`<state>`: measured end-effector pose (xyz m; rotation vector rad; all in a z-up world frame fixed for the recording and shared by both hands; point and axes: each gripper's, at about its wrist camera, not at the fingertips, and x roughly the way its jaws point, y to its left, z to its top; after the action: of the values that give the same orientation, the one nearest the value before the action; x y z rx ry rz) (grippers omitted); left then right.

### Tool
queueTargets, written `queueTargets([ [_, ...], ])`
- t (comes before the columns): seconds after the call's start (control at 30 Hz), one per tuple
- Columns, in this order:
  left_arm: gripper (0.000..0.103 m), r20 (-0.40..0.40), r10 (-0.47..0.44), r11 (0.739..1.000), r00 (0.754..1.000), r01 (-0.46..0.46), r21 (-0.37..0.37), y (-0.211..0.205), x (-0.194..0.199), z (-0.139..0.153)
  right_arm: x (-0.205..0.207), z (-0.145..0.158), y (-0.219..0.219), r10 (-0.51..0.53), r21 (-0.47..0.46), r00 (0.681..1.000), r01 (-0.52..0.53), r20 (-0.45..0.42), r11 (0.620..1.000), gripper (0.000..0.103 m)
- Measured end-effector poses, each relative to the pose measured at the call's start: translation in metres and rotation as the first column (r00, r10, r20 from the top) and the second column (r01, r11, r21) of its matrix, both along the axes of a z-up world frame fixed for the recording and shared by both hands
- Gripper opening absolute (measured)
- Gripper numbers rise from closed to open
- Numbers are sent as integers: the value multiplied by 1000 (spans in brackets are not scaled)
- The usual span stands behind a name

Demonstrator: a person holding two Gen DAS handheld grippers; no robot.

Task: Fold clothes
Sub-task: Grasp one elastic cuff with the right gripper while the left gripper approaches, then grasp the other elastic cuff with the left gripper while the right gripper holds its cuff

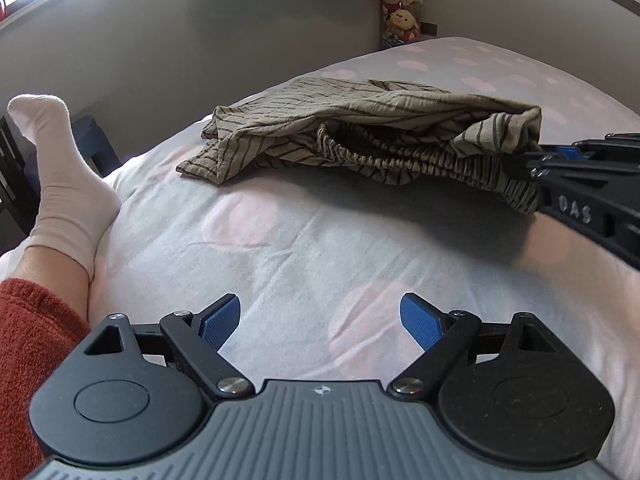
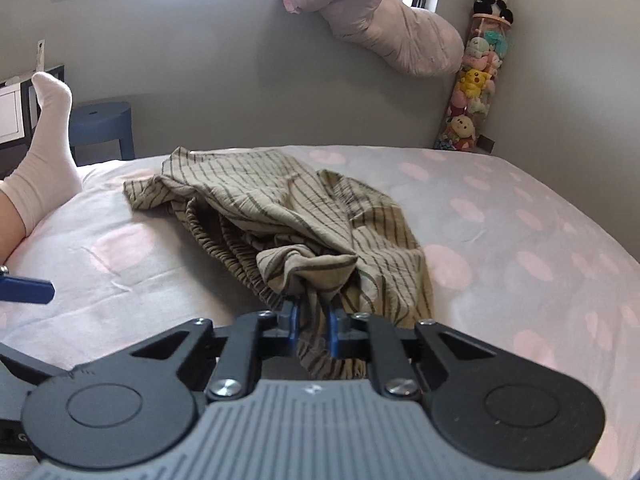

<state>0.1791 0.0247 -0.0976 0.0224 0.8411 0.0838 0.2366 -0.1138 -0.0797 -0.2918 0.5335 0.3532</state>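
Here your right gripper (image 2: 312, 330) is clenched on a bunched fold of the striped shorts (image 2: 280, 216), the beige cloth pinched between its blue pads (image 2: 331, 332) and spilling out behind them. The shorts lie crumpled on the bed (image 2: 520, 240), on a pale sheet with pink blotches, their gathered elastic waistband (image 2: 232, 248) turned toward you and the rest of the fabric spread away toward the wall. From the left wrist view the same gripper comes in from the right edge, gripping the near right corner of the shorts (image 1: 360, 132). Your left gripper (image 1: 320, 320) is released, its blue pads (image 1: 420, 324) standing wide apart over bare sheet, well short of the garment and touching nothing. Your foot in a white sock (image 1: 60, 168) rests at the bed's left edge, beside a red sleeve (image 1: 28, 340)
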Motion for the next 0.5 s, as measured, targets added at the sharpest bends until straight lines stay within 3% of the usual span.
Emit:
queueTargets([
  [0.27, 85, 27, -124, 991, 992, 125, -48, -31, -61, 43, -83, 80, -68, -87, 5, 989, 87, 122, 996, 9],
  [0.4, 81, 47, -260, 961, 965, 263, -89, -57, -102, 69, -151, 119, -112, -136, 23, 978, 134, 161, 991, 3],
  [0.5, 81, 74, -365, 924, 928, 371, -93, -83, -137, 86, -206, 136, -138, -184, 33, 970, 181, 160, 983, 2],
])
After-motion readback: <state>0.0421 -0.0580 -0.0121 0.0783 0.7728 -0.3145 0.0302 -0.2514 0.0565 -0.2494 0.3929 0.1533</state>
